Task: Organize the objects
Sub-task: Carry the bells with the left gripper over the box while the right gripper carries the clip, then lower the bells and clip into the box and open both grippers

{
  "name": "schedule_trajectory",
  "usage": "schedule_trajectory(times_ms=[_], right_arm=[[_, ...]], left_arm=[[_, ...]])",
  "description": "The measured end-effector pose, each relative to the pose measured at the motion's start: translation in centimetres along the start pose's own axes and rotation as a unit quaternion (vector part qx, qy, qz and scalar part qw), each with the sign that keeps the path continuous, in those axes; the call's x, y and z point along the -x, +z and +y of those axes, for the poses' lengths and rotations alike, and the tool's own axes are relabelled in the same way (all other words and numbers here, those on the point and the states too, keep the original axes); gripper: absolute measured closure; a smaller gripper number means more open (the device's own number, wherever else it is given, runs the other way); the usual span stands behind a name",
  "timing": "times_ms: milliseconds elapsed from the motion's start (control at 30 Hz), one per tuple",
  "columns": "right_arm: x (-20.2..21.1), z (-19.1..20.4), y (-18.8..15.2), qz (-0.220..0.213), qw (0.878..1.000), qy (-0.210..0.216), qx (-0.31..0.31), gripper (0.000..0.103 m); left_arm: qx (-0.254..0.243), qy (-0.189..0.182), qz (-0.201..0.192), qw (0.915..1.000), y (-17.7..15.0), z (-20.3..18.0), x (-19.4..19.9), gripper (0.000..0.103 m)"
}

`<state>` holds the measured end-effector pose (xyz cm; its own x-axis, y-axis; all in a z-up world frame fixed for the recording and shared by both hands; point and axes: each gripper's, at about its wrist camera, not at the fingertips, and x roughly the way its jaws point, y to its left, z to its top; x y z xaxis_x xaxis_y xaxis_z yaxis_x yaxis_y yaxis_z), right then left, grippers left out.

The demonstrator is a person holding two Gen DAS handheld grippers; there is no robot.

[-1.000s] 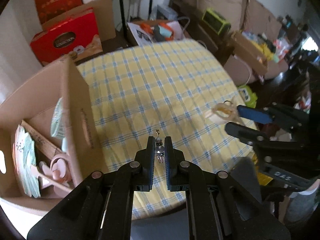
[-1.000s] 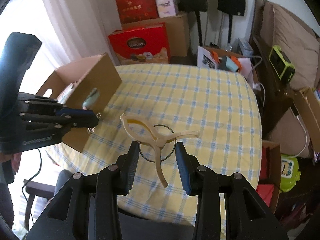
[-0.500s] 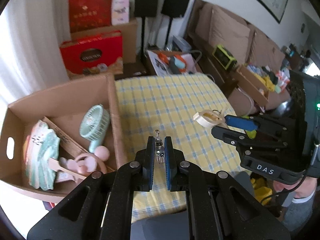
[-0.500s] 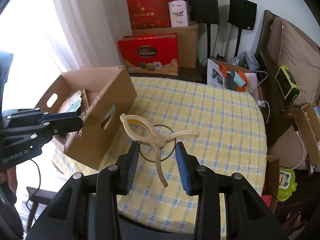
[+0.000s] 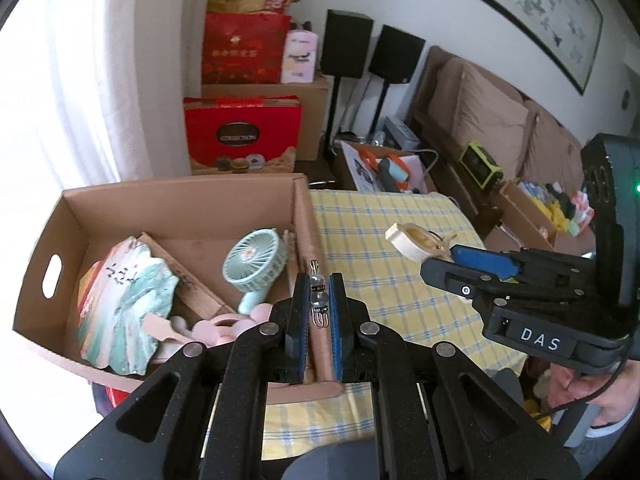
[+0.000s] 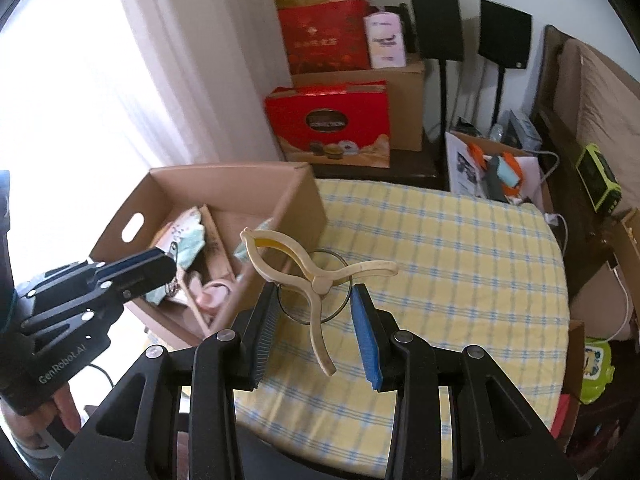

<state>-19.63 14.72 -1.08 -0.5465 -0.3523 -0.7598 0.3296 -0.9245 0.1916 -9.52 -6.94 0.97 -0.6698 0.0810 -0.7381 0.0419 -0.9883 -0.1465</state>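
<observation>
A small beaded charm with metal clasps (image 5: pixel 319 300) is pinched between the clenched fingers of the left gripper (image 5: pixel 319 300), its hook end standing out past the fingertips and a wire loop hanging toward the palm side. Just beyond those fingertips the near right wall of an open cardboard box (image 5: pixel 304 216) is seen, so that the charm is held about over that wall. Inside the box, to the left of the fingers, a pink handled item (image 5: pixel 224 322) is lain nearest, a painted paper fan (image 5: pixel 120 304) is propped toward the left wall, and a mint-green handheld fan (image 5: pixel 256 260) is stood against the right wall. A cardboard divider (image 5: pixel 188 276) is set slantwise between them.

A cream plastic clothes peg with a metal ring (image 6: pixel 316 276) is grasped by the fingers of the right gripper (image 6: pixel 316 308), which are parted only as far as the peg's width; its clamping end is pointed up and left, one handle to the right and one down between the fingers. Below and beyond these fingers the worktop (image 6: pixel 440 240), covered in a yellow and blue checked cloth, is spread. The peg is held in the air to the right of the box.

Farther off, a red gift box (image 6: pixel 328 124) is stood on the floor before a larger carton, and two black speakers (image 6: pixel 472 28) are raised on stands by the wall.
</observation>
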Motion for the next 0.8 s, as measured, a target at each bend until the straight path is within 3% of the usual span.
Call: schedule_trajectory(times_ms=[433,800], right_arm=[[-3.8,6.3,1.2,0.021,0.999,0.028,0.031,0.066],[-8.2,8.8,1.0,0.049,0.997,0.039,0.036,0.065]], left_arm=[[0.041,0.035,0.006,0.9985,-1.4,6.5,-0.5,0.094],[0.076,0.033,0.033,0.9960,-2.9,10.3,-3.3,0.094]])
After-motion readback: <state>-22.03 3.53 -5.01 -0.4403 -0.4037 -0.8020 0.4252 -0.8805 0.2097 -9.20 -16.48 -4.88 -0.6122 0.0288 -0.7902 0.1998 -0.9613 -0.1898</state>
